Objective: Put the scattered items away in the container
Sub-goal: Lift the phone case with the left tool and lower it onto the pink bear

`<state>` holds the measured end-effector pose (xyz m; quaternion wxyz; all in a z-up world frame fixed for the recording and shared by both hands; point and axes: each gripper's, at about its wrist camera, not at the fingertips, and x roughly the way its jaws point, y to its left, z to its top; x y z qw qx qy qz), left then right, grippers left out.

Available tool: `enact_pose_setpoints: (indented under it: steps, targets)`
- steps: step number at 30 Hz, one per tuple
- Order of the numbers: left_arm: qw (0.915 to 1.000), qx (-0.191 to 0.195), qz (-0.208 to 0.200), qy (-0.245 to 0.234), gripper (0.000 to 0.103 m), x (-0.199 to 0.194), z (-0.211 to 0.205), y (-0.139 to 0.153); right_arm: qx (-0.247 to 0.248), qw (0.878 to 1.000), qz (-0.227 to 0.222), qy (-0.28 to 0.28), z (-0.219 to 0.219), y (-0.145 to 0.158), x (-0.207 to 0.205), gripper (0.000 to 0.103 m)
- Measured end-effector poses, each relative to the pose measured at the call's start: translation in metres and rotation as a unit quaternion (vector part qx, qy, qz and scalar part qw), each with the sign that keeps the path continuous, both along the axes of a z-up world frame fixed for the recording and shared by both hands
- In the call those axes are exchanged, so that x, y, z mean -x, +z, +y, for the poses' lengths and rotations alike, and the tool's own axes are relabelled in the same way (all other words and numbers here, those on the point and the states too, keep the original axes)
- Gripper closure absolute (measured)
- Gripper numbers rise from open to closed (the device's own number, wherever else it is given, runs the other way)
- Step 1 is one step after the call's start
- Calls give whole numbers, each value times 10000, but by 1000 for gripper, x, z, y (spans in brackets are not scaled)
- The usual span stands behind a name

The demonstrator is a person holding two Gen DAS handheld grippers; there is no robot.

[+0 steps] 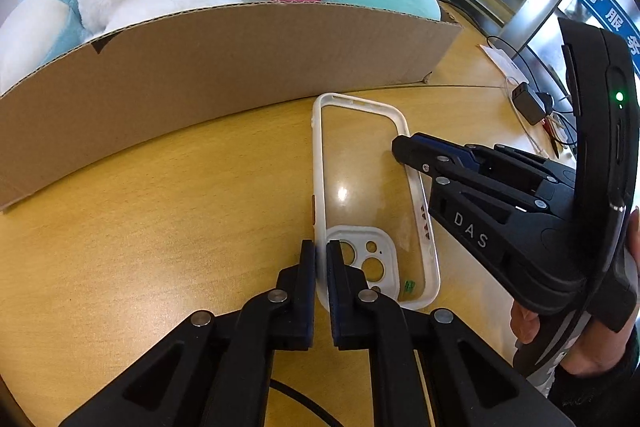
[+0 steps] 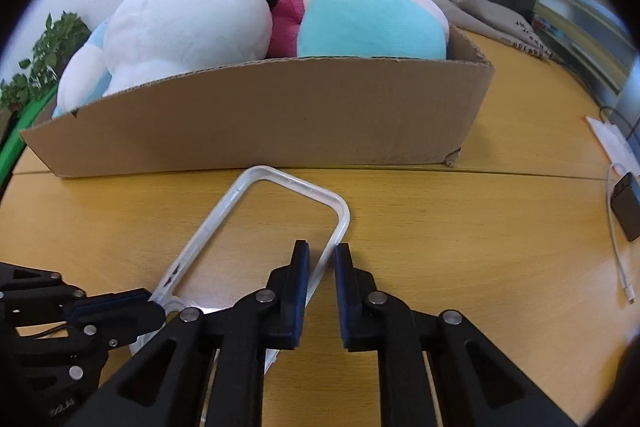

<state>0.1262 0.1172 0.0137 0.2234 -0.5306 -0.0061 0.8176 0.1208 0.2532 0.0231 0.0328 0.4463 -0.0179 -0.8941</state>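
**Phone case gripped at two rails, not yet in the box**

Wooden counter, yellow-brown, with a seam running across it just in front of the box.

Phone case: clear back, white rim, lying flat on the counter just short of the cardboard box, camera-hole end nearest the left wrist view. It is the only loose task item I can see.

Left gripper: narrow, fingers straddling the case's long left rail near the camera cutout, one inside the frame and one outside. Pads look to be touching the rail; I judge it pinched.

Right gripper: narrow as well, straddling the opposite long rail toward the far end. In the left view its tips look closed on that rail. Contact on the outer finger is hard to confirm from its own view.

Progress (judgement): mostly done. Box already holds a white plush toy, a pink one, and a teal-and-peach one, piled above the rim. Remaining: lift the case over the near wall and set it inside.

Obstacles: near wall of the box stands directly ahead; plush fills most of the opening, so free space is scarce. Thin rim may flex or slip.

Elsewhere: black charger and white cable well off right, papers beyond, folded grey cloth behind the box, green plant at left.
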Motion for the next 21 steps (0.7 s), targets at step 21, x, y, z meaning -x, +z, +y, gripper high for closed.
enact_pose_setpoints:
  steps: [21]
  targets:
    - [9879, -657, 1358, 359, 97, -4, -79, 129, -29, 9838, 1647, 714, -64, 137, 4, 93]
